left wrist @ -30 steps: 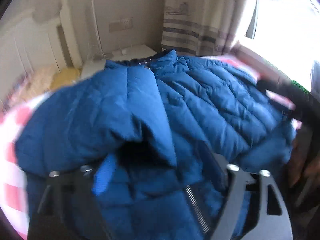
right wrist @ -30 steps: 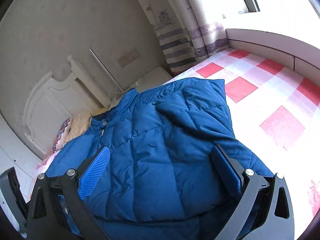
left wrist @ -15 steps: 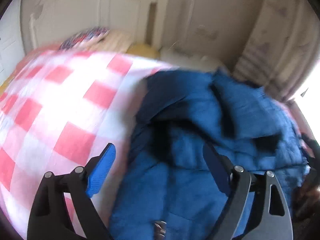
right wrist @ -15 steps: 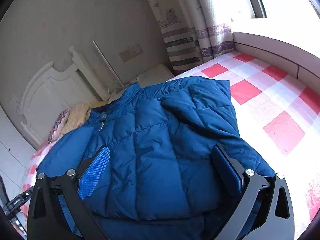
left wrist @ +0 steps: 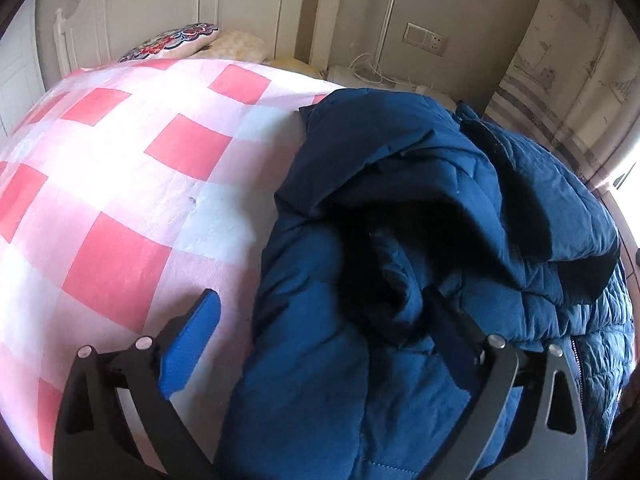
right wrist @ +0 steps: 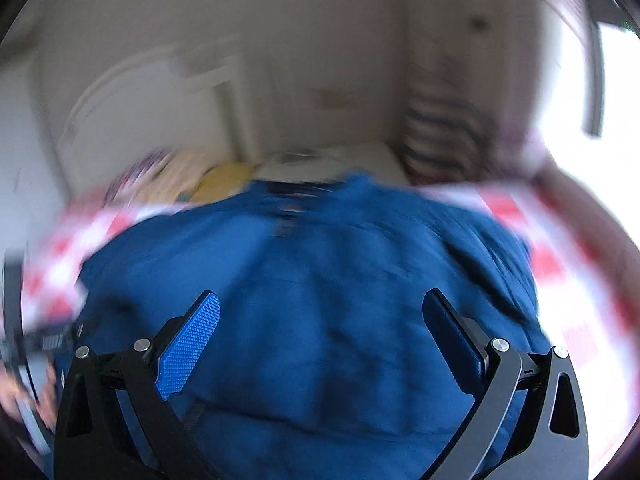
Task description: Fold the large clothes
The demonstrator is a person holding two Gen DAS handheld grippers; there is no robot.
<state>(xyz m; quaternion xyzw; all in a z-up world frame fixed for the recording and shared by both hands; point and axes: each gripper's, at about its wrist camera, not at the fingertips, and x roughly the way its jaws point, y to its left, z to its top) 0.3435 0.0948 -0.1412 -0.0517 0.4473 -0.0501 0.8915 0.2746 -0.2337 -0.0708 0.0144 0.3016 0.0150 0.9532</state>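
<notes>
My left gripper (left wrist: 320, 320) has its fingers (left wrist: 192, 340) spread wide and grasping nothing: the blue-padded one hangs over the checked bedsheet (left wrist: 120, 200), the other over a dark fold of the blue down jacket (left wrist: 400, 240). My right gripper (right wrist: 320, 320) is likewise released, its fingers (right wrist: 188, 344) parted above the jacket's broad quilted panel, holding no cloth. That view is smeared by motion, so I can't read fine detail there.

The jacket lies on the bed, bunched along its left edge, with a sleeve or flap heaped over the body and a dark hollow beneath it. Its collar points toward the headboard (left wrist: 140, 20); beyond the jacket on that side sit a patterned pillow (left wrist: 172, 40) and a yellowish cushion. A striped curtain (left wrist: 560, 80) hangs past the jacket's far right side.

I judge the fold only partly made: the heap is lumpy, not flat. To do this step well, I'd bring the left fingers down onto the outer edge of the bunched layer, pinch a single thickness rather than the whole puffy mass, and draw it across toward the jacket's middle while the right presses the panel flat. Down filling springs back, so I'd smooth after each fold.
</notes>
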